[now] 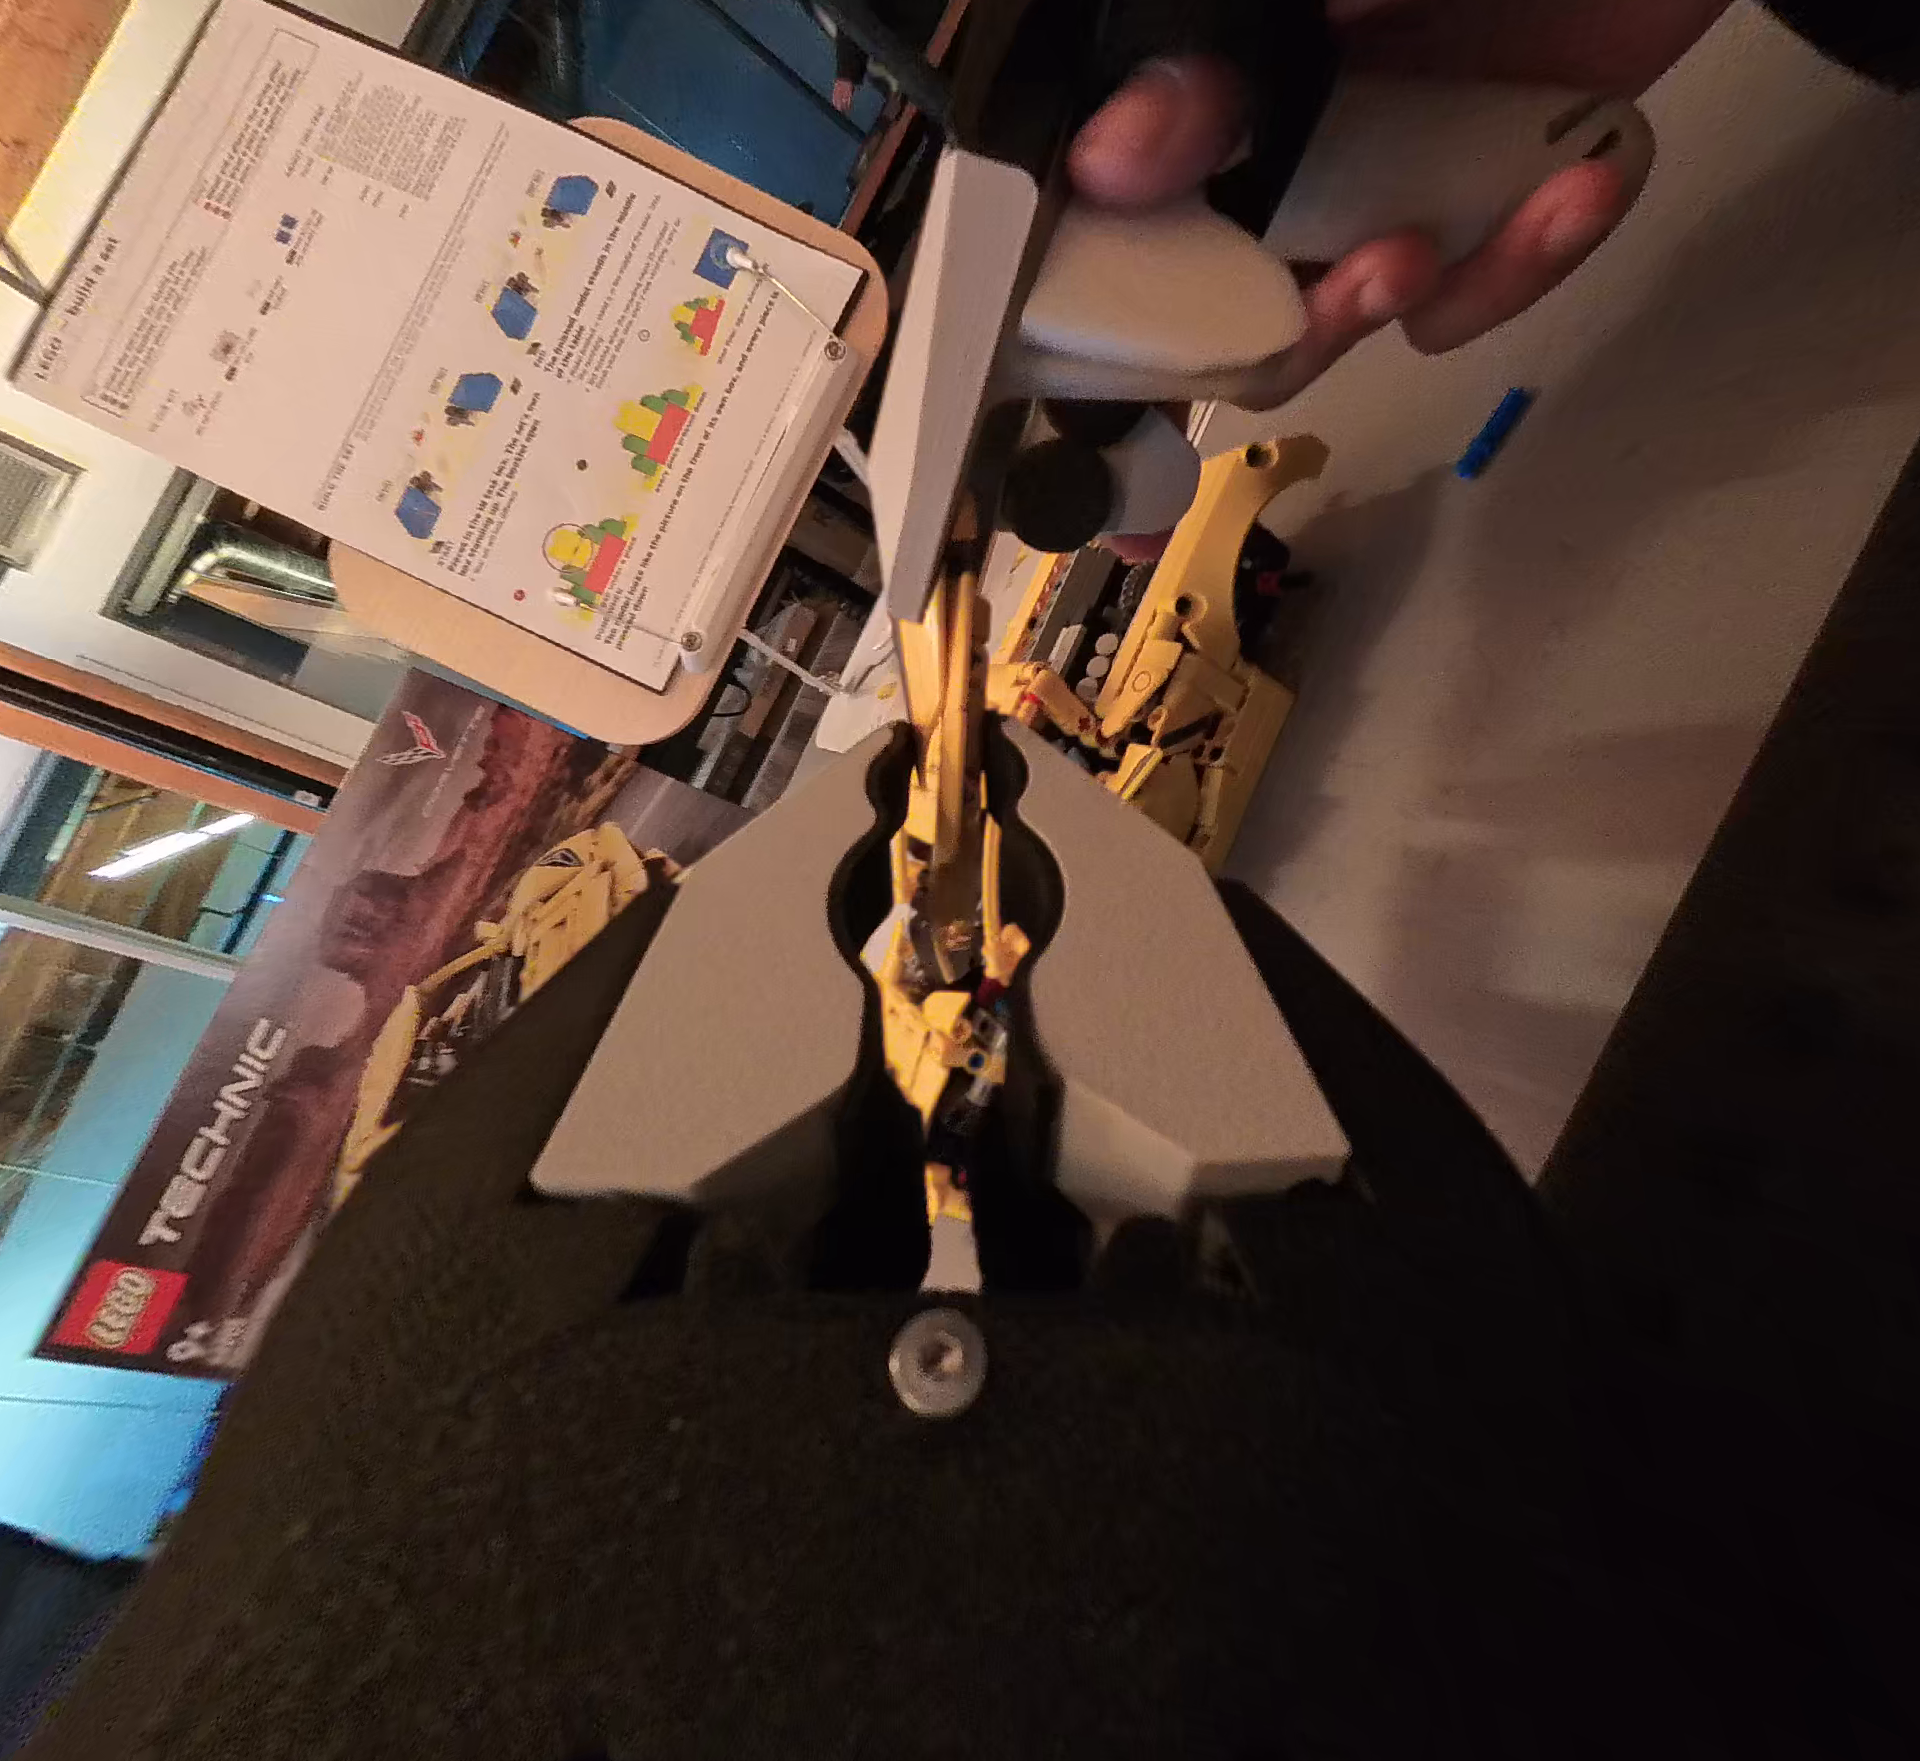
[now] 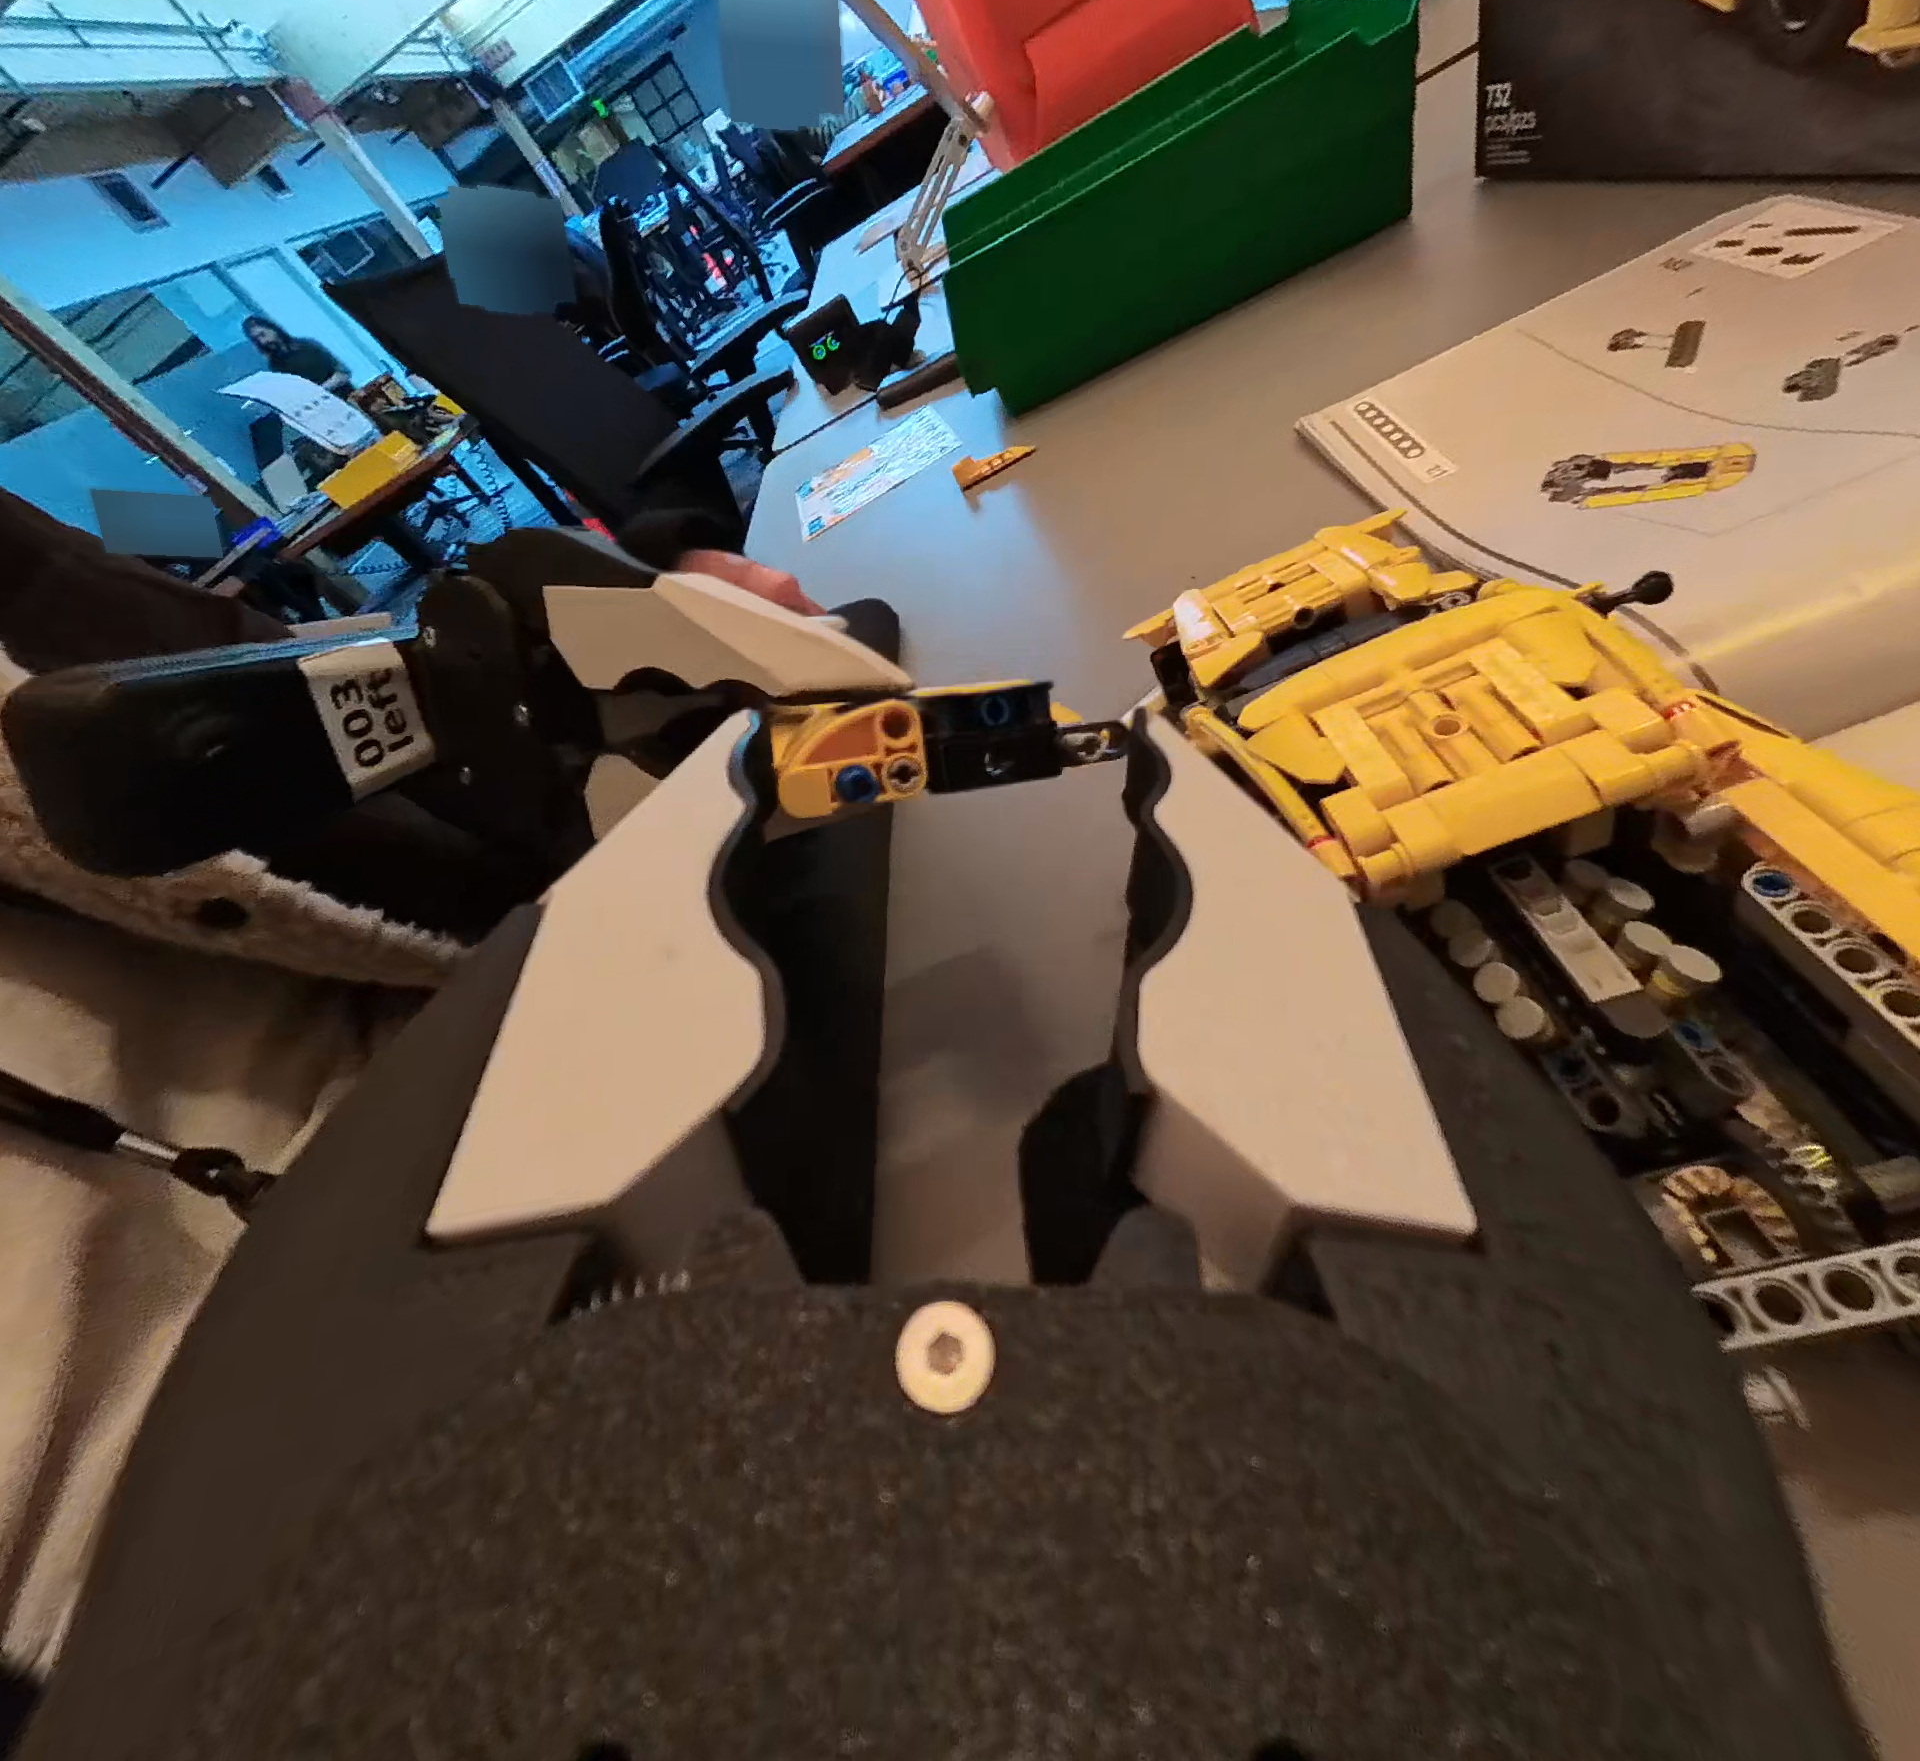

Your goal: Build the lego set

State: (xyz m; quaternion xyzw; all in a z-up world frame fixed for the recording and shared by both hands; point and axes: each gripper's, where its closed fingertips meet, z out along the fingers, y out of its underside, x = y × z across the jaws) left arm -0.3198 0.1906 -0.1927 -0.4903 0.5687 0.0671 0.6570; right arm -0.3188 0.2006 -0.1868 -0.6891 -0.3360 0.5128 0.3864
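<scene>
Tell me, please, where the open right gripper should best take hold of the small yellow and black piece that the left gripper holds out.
Probably the black end of the small piece, which sticks out free beyond the left gripper. The right gripper is open with that end near its fingertips, so it could move straight forward and close across the flat black sides. The yellow end lies at the left gripper's fingers.

We find both wrist cameras close above the table [image 2: 1039, 548], facing each other; both show the yellow car model [image 2: 1455, 735] at 1 o'clock.

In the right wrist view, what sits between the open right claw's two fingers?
The yellow-and-black piece held by the left claw sits between the right claw's fingertips; below it only bare grey table shows.
</scene>
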